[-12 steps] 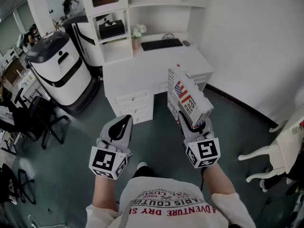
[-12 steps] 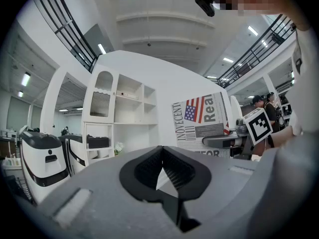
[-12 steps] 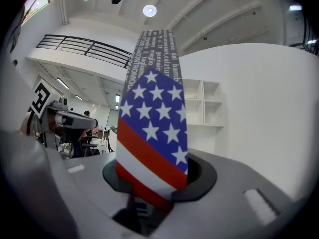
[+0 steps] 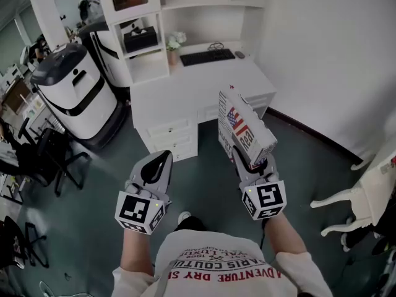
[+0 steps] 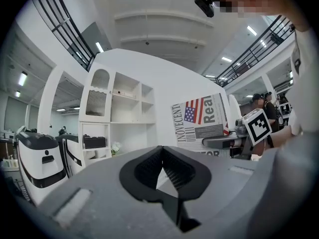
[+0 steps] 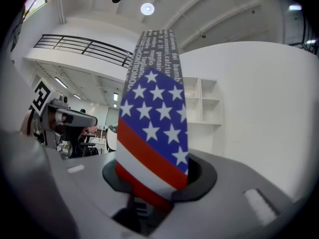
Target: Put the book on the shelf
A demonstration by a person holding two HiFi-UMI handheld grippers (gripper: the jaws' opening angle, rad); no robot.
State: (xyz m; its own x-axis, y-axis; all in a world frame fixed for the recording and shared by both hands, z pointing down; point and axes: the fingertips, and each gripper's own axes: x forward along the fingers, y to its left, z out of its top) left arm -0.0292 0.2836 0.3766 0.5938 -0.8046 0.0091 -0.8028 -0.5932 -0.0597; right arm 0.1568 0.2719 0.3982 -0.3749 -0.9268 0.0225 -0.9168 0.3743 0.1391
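A book (image 4: 245, 127) with a US-flag cover and newspaper-style print stands upright in my right gripper (image 4: 251, 161), which is shut on its lower edge. In the right gripper view the book's flag spine (image 6: 154, 123) rises from between the jaws. My left gripper (image 4: 157, 164) hangs beside it at the same height, shut and empty; its ribbed pads (image 5: 149, 168) meet at the tip. From the left gripper view the book (image 5: 199, 121) shows to the right. The white shelf unit (image 4: 185, 2) stands ahead over a white desk (image 4: 185, 91).
On the desk lie a black keyboard (image 4: 210, 57) and a flower vase (image 4: 176, 46). A black box (image 4: 143, 38) sits in a shelf cubby. A large white machine (image 4: 74, 91) and a black office chair (image 4: 49, 156) stand left. A white chair (image 4: 362, 200) is at the right.
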